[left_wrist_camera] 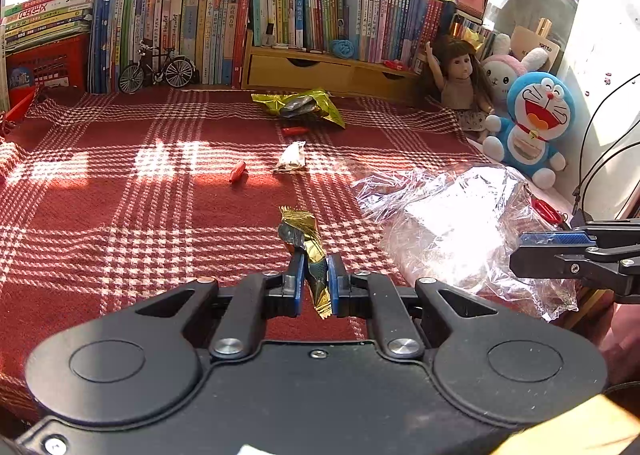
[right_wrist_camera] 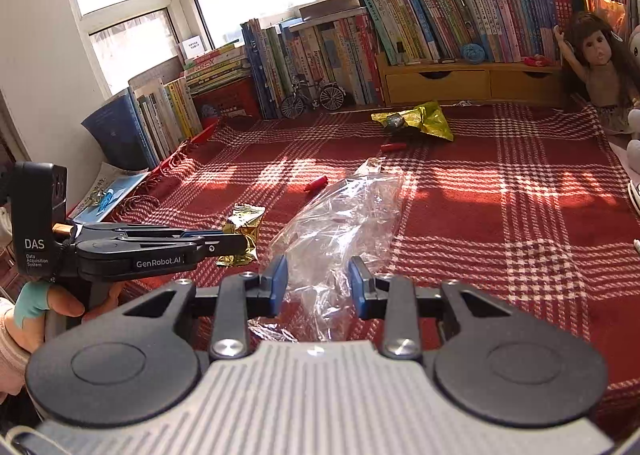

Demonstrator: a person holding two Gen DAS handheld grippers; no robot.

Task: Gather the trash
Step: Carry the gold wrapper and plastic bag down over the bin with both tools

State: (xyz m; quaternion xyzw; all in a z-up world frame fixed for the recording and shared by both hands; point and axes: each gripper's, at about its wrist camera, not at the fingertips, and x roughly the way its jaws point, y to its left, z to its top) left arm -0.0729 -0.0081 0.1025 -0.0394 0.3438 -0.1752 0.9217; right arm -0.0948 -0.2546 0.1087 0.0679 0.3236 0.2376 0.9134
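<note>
Two grips active: left gripper (left_wrist_camera: 316, 279) clamped on gold wrapper (left_wrist_camera: 306, 239), long axis along the fingers. Right gripper (right_wrist_camera: 318, 283) appears to pinch the clear plastic bag (right_wrist_camera: 344, 211), contact unclear. Bag lies right of the wrapper, close, on the plaid cloth (left_wrist_camera: 140, 195).

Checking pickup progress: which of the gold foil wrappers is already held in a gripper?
The small crumpled gold wrapper, pinched upright in the left gripper. The larger gold wrapper lies flat on the red plaid cloth near the books, untouched.
</note>
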